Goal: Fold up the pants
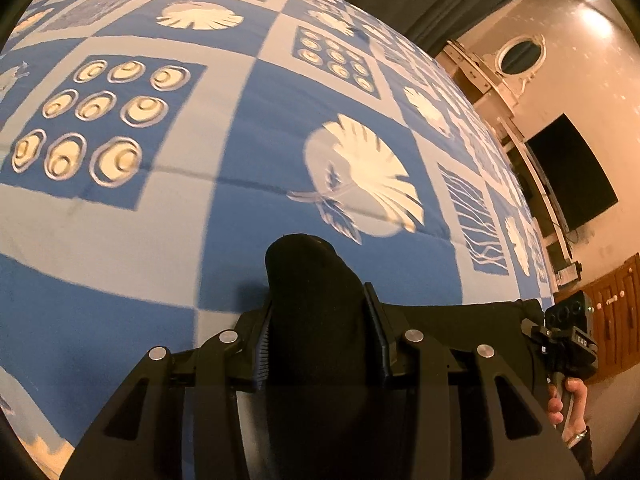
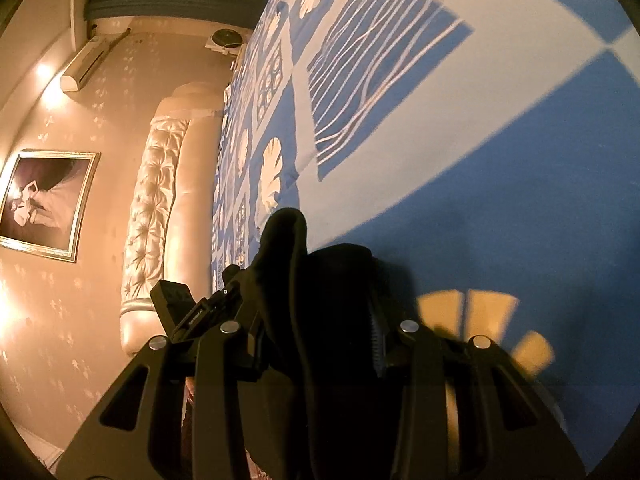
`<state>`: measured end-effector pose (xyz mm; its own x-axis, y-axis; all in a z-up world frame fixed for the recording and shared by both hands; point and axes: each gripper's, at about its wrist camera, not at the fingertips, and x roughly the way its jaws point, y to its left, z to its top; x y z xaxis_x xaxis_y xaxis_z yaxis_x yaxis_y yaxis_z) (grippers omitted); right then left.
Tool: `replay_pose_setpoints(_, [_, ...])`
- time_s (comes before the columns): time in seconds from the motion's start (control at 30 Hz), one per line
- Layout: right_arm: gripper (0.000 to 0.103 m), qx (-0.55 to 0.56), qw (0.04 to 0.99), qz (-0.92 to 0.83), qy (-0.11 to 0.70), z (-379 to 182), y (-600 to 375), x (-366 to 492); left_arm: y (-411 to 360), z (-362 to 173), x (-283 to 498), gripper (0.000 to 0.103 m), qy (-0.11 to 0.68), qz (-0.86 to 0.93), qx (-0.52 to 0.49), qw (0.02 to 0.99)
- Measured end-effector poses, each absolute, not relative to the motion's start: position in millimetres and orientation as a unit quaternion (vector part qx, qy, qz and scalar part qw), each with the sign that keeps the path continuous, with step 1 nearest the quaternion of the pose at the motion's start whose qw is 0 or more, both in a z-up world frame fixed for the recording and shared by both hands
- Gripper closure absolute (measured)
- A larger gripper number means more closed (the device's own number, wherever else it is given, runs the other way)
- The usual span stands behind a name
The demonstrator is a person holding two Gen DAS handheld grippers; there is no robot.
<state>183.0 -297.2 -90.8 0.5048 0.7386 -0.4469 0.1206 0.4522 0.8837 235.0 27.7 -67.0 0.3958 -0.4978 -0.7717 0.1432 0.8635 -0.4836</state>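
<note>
1. The left gripper (image 1: 320,320) has its fingers clenched on a thick bunch of the black pants (image 1: 316,304), which bulges up past the fingertips and runs back between the two pads.
2. The right gripper (image 2: 320,312) grips the same pants (image 2: 304,288) in the same way, its fingers closed on a folded wad of dark cloth that pokes out ahead of them.
3. In the left wrist view the black fabric stretches sideways from the left gripper toward the right gripper (image 1: 568,340), whose handle sits in the person's right hand (image 1: 568,404).
4. The pants are held up just above the bed, over the blue and pale patterned bedspread (image 1: 200,208) printed with leaves, ring grids and wavy lines.
5. Farther off, the right wrist view shows a tufted cream headboard (image 2: 156,208), a framed picture (image 2: 44,204) and an air conditioner (image 2: 84,64) on the wall.
6. In the left wrist view a dark television (image 1: 572,172) and a wooden cabinet (image 1: 616,312) stand beyond the bed.
</note>
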Motion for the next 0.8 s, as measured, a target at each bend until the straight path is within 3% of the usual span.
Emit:
replay_pose_setpoints(0.57, [0.066,0.479,0.722,0.222,0.447,-91,-267,223,69,-70,280,0.068,0.504,-0.176,-0.187,0.825])
replay_pose_setpoints(0.73, [0.054,0.488,0.722,0.231,0.433,-90,-269,219,76,-62,263,0.060,0.491,-0.191,-0.198,0.827])
replay_pose_setpoints(0.8, [0.045,0.490,0.724,0.233,0.426,-88,-271,214,85,-59,253,0.058,0.488,-0.194,-0.224,0.821])
